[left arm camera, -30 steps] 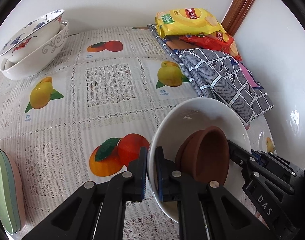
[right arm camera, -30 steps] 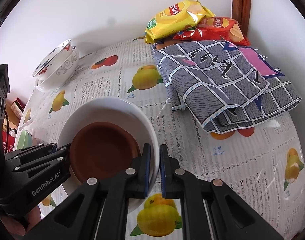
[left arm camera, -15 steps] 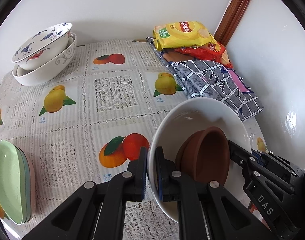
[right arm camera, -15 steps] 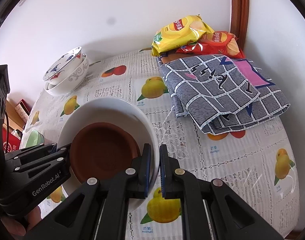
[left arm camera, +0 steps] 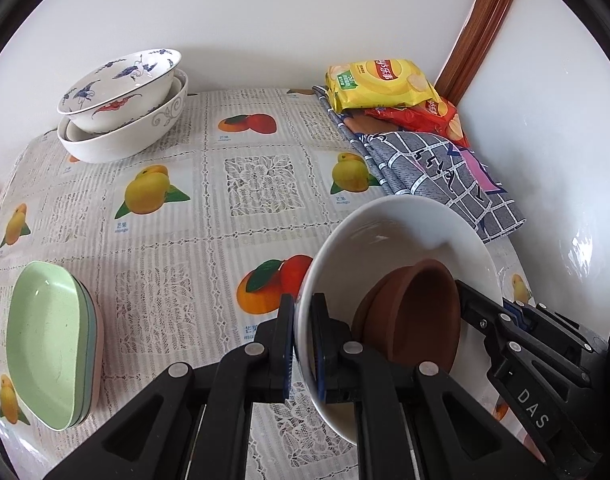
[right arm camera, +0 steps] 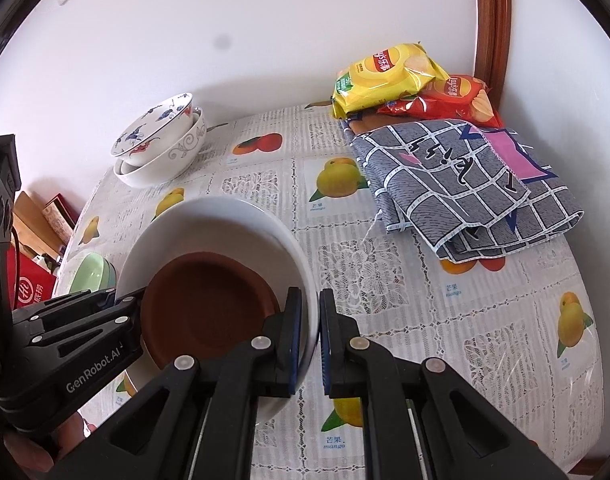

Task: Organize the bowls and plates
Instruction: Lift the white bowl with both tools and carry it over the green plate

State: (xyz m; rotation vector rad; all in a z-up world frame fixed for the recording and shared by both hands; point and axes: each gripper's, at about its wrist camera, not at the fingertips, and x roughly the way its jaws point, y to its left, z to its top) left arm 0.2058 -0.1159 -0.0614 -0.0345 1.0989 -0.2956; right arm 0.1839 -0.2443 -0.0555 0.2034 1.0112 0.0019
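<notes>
A large white bowl [left arm camera: 401,240] holds a small brown bowl [left arm camera: 417,316] and is lifted above the table. My left gripper [left arm camera: 301,344] is shut on its left rim. My right gripper [right arm camera: 311,332] is shut on its right rim; the white bowl [right arm camera: 225,224] and brown bowl [right arm camera: 205,308] show there too. Two stacked patterned bowls [left arm camera: 121,100] stand at the far left corner, also in the right wrist view [right arm camera: 161,144]. Stacked green and pastel plates [left arm camera: 49,352] lie at the near left, partly hidden in the right wrist view [right arm camera: 93,272].
A folded grey checked cloth [right arm camera: 465,184] lies at the right, with a yellow chip bag [right arm camera: 385,76] and a red one [right arm camera: 457,96] behind it by the wall. The fruit-print tablecloth [left arm camera: 225,208] covers the table. Boxes [right arm camera: 33,272] stand beyond the left edge.
Both grippers have risen and pulled back with the white bowl; the table looks farther away, and the green plates and patterned bowls are now fully in view.
</notes>
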